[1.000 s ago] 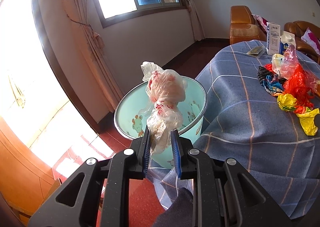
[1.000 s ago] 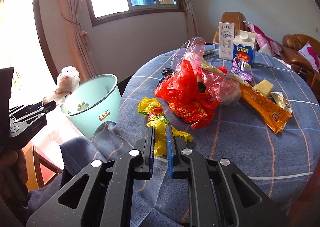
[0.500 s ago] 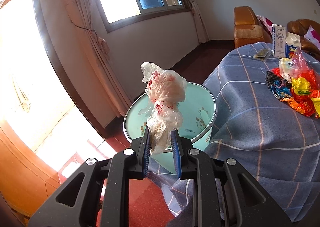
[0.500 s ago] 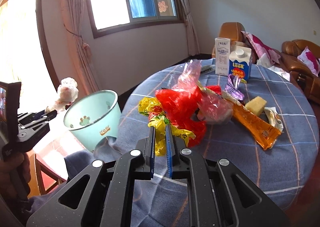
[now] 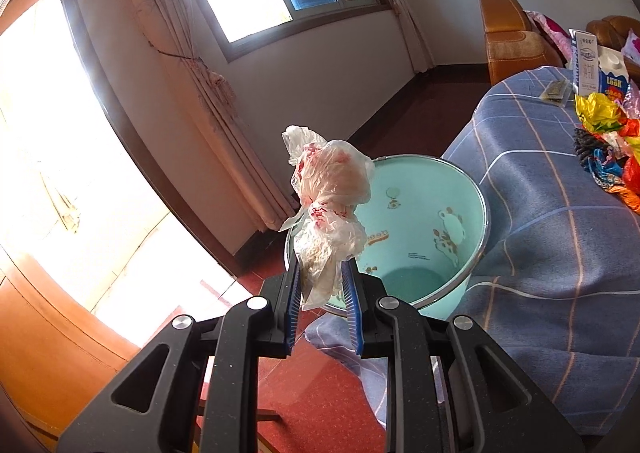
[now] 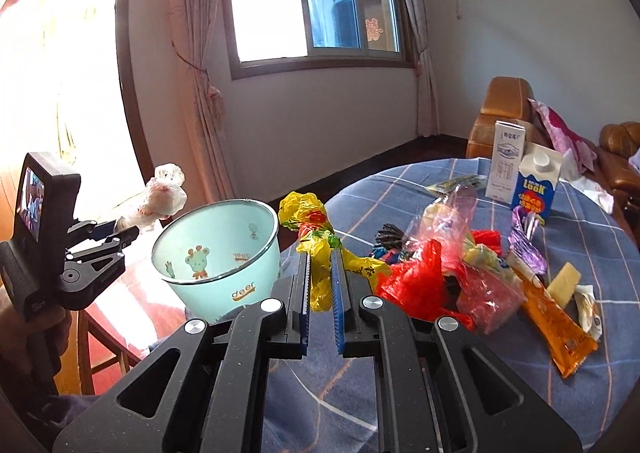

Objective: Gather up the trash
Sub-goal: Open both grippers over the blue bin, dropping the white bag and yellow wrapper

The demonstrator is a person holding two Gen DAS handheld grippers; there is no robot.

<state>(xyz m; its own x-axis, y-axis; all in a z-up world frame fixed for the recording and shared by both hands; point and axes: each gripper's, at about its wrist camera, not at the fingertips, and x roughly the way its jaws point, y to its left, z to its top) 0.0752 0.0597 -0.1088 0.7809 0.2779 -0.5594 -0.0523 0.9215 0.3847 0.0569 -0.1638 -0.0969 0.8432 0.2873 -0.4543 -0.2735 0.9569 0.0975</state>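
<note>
Bin run, we reckon | left tongs (image 5: pixel 320 293) clamped on white bag (image 5: pixel 330 193), short of bin (image 6: pixel 218 249) rim | right tongs (image 6: pixel 320 285) pinching yellow wrapper (image 6: pixel 308 221) off table (image 6: pixel 400 393) | next: get over bin, let go

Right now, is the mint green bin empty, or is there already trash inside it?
Empty, as far as shown: the mint green bin shows bare walls and bare bottom.

Likely a home living room: sofa (image 6: pixel 504 109), curtains (image 6: pixel 200 53), clothed table (image 6: pixel 600 253)
</note>
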